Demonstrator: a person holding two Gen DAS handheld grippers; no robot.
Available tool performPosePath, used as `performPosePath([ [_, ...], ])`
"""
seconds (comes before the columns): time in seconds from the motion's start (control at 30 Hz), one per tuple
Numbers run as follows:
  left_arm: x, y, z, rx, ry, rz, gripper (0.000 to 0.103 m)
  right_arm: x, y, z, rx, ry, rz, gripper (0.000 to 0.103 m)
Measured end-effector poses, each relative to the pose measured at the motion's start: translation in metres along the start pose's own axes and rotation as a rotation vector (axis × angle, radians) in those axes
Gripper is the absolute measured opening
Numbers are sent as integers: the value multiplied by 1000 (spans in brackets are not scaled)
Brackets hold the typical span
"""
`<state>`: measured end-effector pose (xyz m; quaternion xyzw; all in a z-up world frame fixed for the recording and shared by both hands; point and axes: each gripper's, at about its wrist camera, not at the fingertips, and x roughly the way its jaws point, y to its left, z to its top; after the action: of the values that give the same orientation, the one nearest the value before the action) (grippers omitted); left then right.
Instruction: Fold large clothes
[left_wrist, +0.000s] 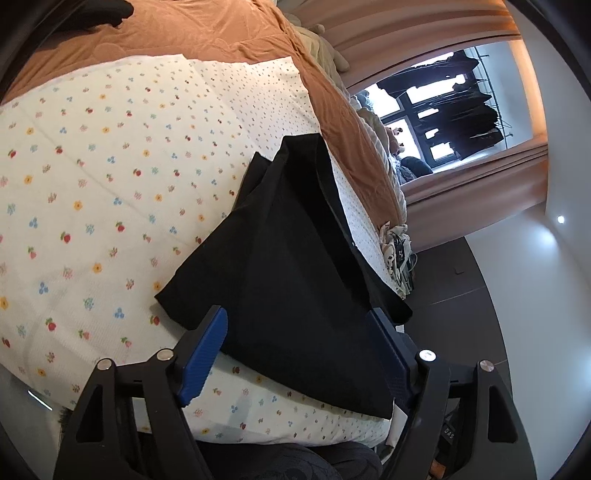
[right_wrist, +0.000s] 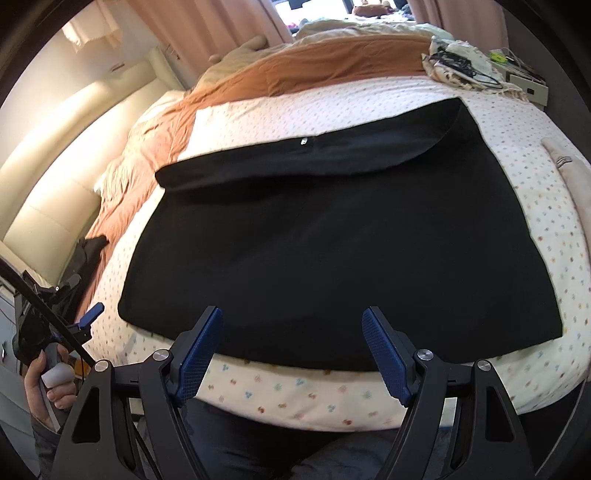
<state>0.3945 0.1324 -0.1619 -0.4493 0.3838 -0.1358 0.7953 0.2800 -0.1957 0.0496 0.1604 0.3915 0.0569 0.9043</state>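
Note:
A large black garment (right_wrist: 332, 251) lies flat on the flower-print sheet (right_wrist: 288, 391), its far edge folded over toward me as a band with a small white tag (right_wrist: 304, 140). My right gripper (right_wrist: 291, 317) is open and empty, just above the garment's near edge. In the left wrist view the same garment (left_wrist: 295, 277) lies at the bed's corner. My left gripper (left_wrist: 299, 325) is open and empty, its blue pads (left_wrist: 205, 354) either side of the cloth's near corner. The left gripper also shows at the bed's left side in the right wrist view (right_wrist: 88, 317), held by a hand.
An orange duvet (right_wrist: 314, 62) covers the far part of the bed. A bundle of cloth and cables (right_wrist: 461, 62) sits at the far right corner. A dark garment (right_wrist: 88, 251) lies at the left edge. Curtains and a window (left_wrist: 461, 110) stand beyond the bed.

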Motion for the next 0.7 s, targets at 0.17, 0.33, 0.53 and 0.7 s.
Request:
performPosePath([
  [0.17,13,18,-16,-22,47,40,60,35,17,5,-43,112,-24,67],
  [0.33,21,30,-17,-36,61,54,60,63,19,15,-65,175,-80,67],
  [0.53,27,32,-14,-43,61,76,60,86,12,35,-78,187,-140,62],
  [0.7,25,37,-15,-72,39,116,60,113,3,58,-110,215,-173,62],
])
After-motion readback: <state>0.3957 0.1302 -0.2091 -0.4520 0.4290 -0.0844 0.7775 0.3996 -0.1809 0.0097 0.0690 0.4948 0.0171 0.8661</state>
